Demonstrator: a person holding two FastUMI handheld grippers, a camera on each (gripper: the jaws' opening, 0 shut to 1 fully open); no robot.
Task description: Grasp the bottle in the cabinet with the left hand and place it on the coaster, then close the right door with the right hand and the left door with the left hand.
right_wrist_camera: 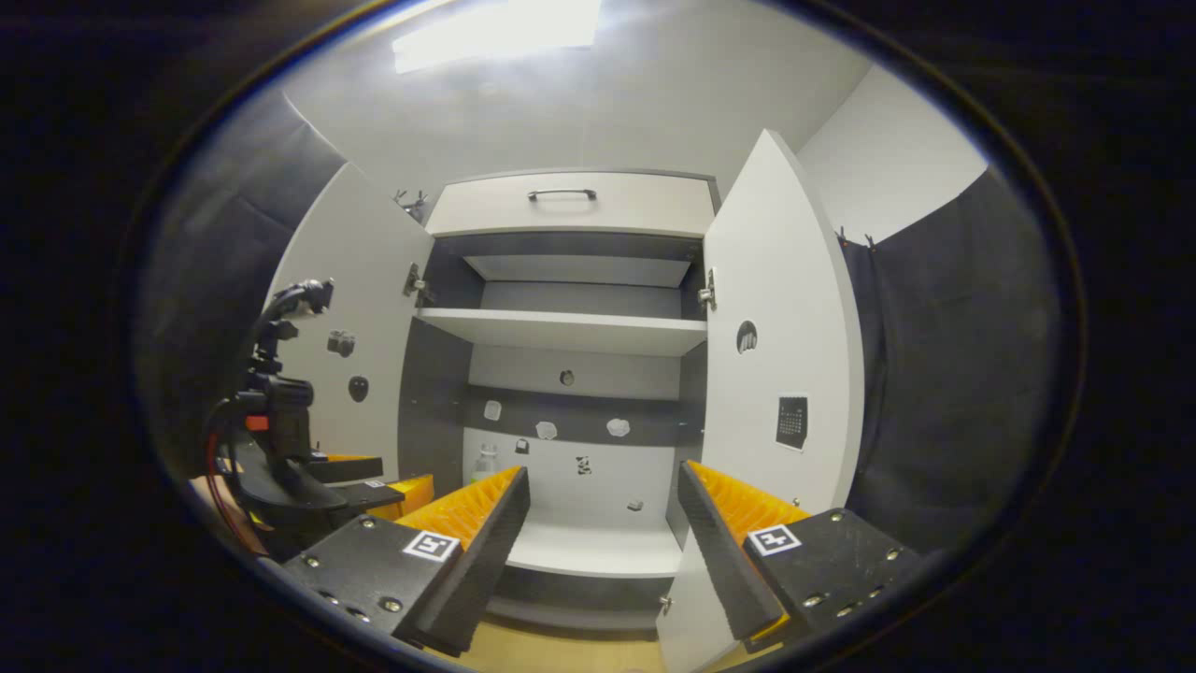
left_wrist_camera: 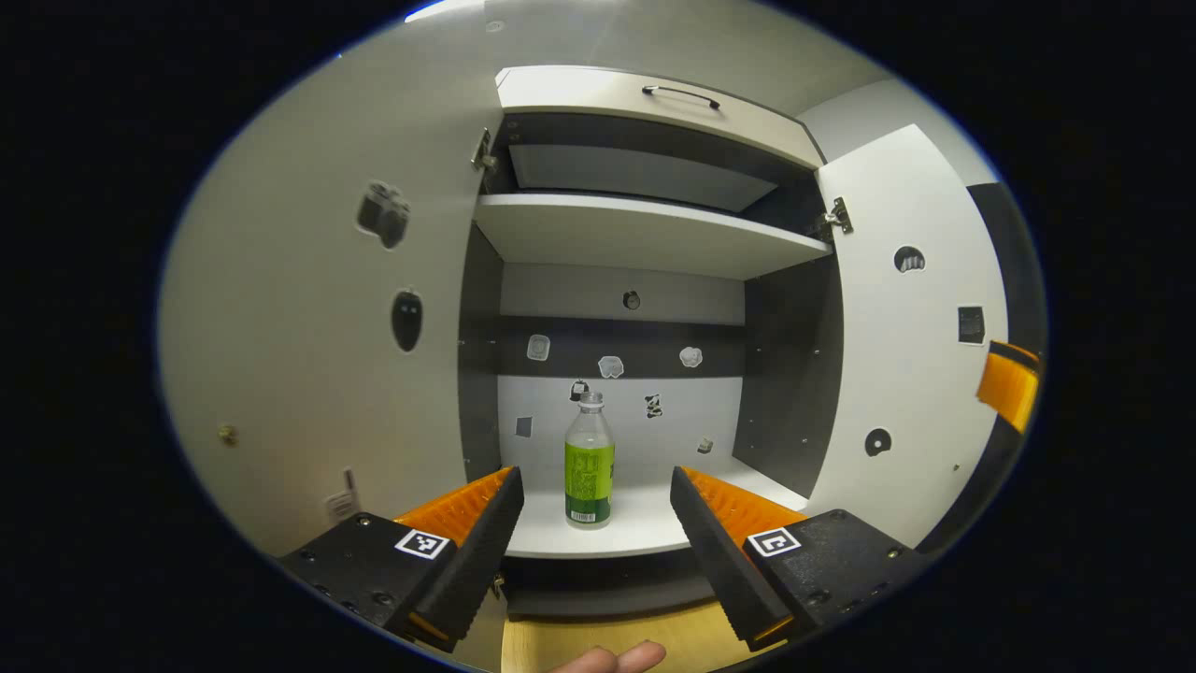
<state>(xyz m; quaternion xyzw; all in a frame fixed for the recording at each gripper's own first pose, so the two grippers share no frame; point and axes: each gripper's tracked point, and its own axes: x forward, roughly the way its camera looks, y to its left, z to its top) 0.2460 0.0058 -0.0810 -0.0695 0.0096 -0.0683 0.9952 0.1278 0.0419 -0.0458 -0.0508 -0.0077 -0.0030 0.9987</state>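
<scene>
left tongs (left_wrist_camera: 596, 505) spread wide before bottle (left_wrist_camera: 589, 460)

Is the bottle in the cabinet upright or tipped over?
Upright: the bottle stands cap up on the cabinet's lower shelf, untouched.

In the right gripper view the bottle (right_wrist_camera: 484, 464) hides mostly behind a finger — label unreadable.

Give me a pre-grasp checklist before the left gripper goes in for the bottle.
1. Clear plastic bottle with green label upright on the lower shelf: ok.
2. Left gripper open, bottle lined up between its fingers: ok.
3. Both white cabinet doors, left and right, swung open: ok.
4. Right gripper open, back from the cabinet: ok.
5. Coaster ready: cannot tell.
</scene>
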